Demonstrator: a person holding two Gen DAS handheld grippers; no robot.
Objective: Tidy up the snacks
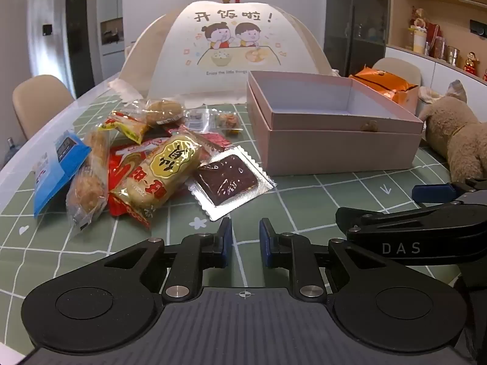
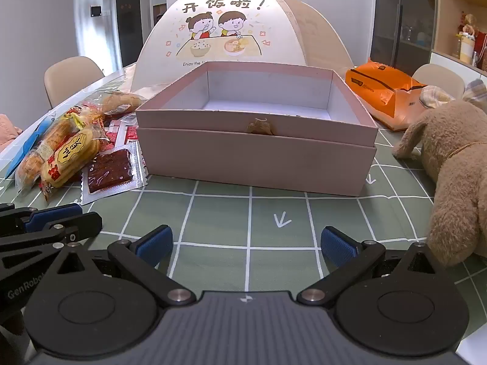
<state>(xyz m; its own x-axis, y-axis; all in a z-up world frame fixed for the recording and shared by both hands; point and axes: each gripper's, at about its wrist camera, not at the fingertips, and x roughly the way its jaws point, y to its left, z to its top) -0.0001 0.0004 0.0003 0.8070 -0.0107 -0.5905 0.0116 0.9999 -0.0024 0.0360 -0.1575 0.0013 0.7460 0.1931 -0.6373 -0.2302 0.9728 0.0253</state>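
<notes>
**Operator:** Snacks sit in a loose heap on the green grid-patterned surface [image 1: 304, 194], just left of the pale pink open cardboard box [image 2: 255, 158], which looks empty from my right camera. I judge nothing is packed yet.

**Colleague:** How will they handle, biggest first?

**Operator:** The box is stiff and stays put. In the pile, the yellow-and-red bag of rice crackers [image 1: 158, 176] is the largest: light, puffy, crinkly, and the contents would crush, so I'd pinch the sealed end seam. The long clear-wrapped pastry [image 1: 88, 182] beside it is soft; I'd take it at a wrapper end too. The blue flat packet [image 1: 57, 164] lies at the far left edge of the heap. Smallest and nearest is the silver foil sachet of dark dried meat [image 1: 231, 182], flat, slick, lying touching the surface, so I'd catch its serrated border.

**Colleague:** And the jaws?

**Operator:** Left gripper [image 1: 245, 241] has its jaws narrowly apart, holding nothing, pointing at that sachet. Right gripper [image 2: 246, 243] has its jaws wide apart, empty, facing the box.
</notes>
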